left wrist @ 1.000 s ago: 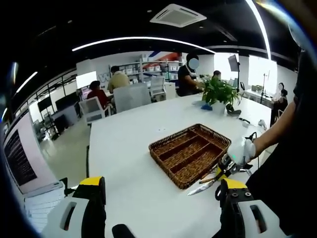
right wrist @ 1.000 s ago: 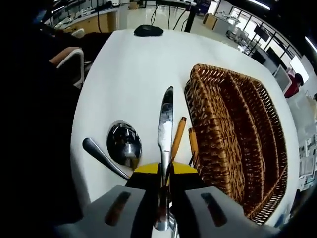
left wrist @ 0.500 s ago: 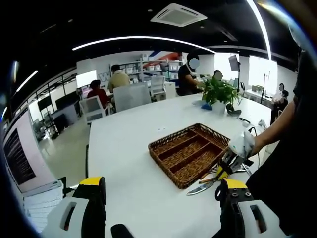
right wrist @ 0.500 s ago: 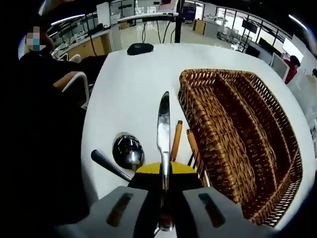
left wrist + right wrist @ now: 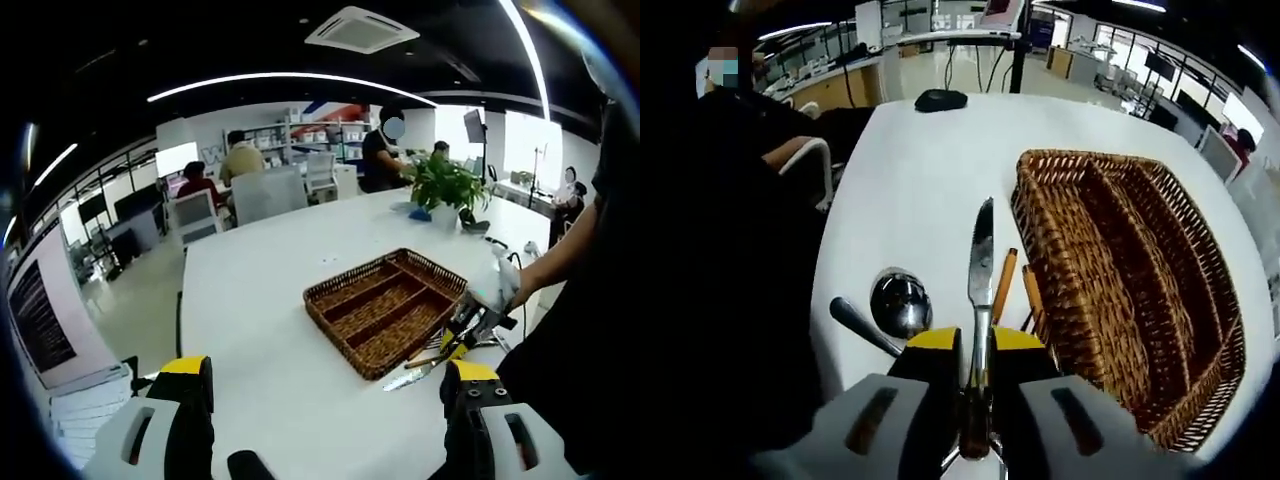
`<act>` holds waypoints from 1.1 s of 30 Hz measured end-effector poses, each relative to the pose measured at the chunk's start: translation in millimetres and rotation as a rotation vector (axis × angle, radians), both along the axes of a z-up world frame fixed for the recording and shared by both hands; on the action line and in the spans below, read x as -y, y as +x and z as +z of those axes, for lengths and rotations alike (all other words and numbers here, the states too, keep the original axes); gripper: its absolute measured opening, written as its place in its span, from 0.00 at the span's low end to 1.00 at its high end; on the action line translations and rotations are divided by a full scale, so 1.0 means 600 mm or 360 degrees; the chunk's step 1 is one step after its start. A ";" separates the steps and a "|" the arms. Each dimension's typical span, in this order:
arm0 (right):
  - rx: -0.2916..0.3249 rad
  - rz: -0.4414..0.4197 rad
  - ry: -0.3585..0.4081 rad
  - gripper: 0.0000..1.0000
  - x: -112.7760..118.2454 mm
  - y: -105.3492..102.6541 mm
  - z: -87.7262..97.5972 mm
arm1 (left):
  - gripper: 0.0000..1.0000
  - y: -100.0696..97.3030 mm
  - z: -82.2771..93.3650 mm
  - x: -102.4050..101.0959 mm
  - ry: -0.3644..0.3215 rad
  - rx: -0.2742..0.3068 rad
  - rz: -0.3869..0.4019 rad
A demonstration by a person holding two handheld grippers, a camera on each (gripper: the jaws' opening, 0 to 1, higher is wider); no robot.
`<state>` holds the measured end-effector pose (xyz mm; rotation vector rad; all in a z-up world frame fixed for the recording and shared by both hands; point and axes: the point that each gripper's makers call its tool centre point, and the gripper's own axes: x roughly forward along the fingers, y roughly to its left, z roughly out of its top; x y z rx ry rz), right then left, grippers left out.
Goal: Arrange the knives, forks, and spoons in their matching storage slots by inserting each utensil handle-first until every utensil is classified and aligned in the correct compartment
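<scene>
My right gripper (image 5: 976, 352) is shut on the handle of a table knife (image 5: 982, 258), whose blade points forward over the white table beside the wicker basket (image 5: 1021, 203). A dark-handled spoon (image 5: 899, 303) lies left of the knife. Two wood-handled utensils (image 5: 1002, 284) lie between the knife and the basket's near wall. In the left gripper view, my left gripper (image 5: 328, 368) stands open and holds nothing, well short of the three-slot basket (image 5: 337, 335). A gloved hand brings the right gripper (image 5: 472, 322) in at the basket's right corner, with the knife (image 5: 408, 378) sticking out toward me.
A black mouse (image 5: 940, 99) lies at the table's far end, and a white chair (image 5: 805, 158) stands off the left edge. A potted plant (image 5: 443, 188) stands far behind the basket. Several people sit at desks in the background. The person's dark sleeve (image 5: 590, 300) is at the right.
The right gripper has stayed shut on the knife and shifted slightly near the basket's corner. The left gripper has not moved.
</scene>
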<state>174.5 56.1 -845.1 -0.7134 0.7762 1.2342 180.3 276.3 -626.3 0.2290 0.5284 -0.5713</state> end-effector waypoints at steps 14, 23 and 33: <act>0.0013 0.0165 -0.0157 0.10 -0.005 -0.018 -0.036 | 1.00 0.005 -0.003 0.006 -0.0009 0.0003 -0.0013; 0.0001 0.0231 -0.0146 0.08 -0.006 -0.023 -0.044 | 1.00 0.003 -0.005 0.003 -0.0010 0.0006 -0.0004; -0.0097 0.0261 -0.0120 0.07 -0.016 -0.025 -0.057 | 1.00 0.004 -0.004 0.003 -0.0014 0.0012 -0.0002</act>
